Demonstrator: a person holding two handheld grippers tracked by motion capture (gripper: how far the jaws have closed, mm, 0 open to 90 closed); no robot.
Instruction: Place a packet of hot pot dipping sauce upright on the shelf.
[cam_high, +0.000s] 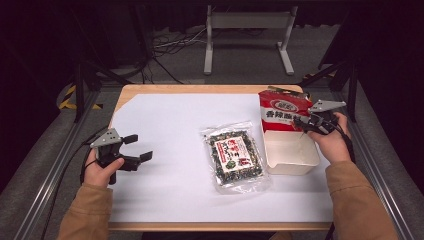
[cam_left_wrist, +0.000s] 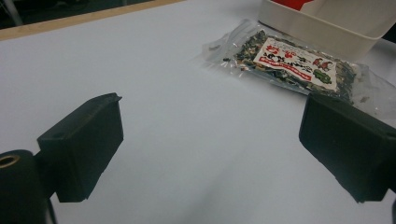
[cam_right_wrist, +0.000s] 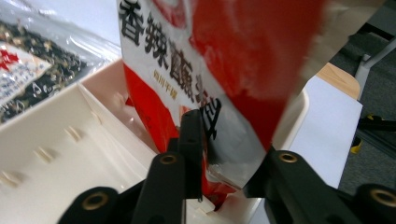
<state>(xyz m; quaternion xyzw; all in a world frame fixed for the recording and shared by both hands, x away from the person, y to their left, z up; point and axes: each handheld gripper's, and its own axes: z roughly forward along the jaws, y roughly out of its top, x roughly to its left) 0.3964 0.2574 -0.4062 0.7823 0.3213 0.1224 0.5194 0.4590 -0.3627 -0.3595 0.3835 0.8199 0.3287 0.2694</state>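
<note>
A red and white snack bag (cam_high: 280, 112) stands upright in the far end of a white plastic bin (cam_high: 292, 167) at the table's right. My right gripper (cam_high: 301, 123) reaches in from the right at its lower part. In the right gripper view the snack bag (cam_right_wrist: 233, 56) is between the jaws of the gripper (cam_right_wrist: 229, 140). One jaw lies by its printed face, the other behind it, with slack, so it is open. A clear bag of dark seaweed mix (cam_high: 235, 155) lies flat mid-table. My left gripper (cam_high: 140, 147) rests open and empty at the left.
White paper (cam_high: 170, 125) covers the wooden table. Metal rails (cam_high: 60, 160) run along both sides. A grey stand (cam_high: 247, 30) is on the floor beyond the far edge. In the left gripper view the seaweed bag (cam_left_wrist: 294, 63) lies ahead, in front of the bin (cam_left_wrist: 322, 28).
</note>
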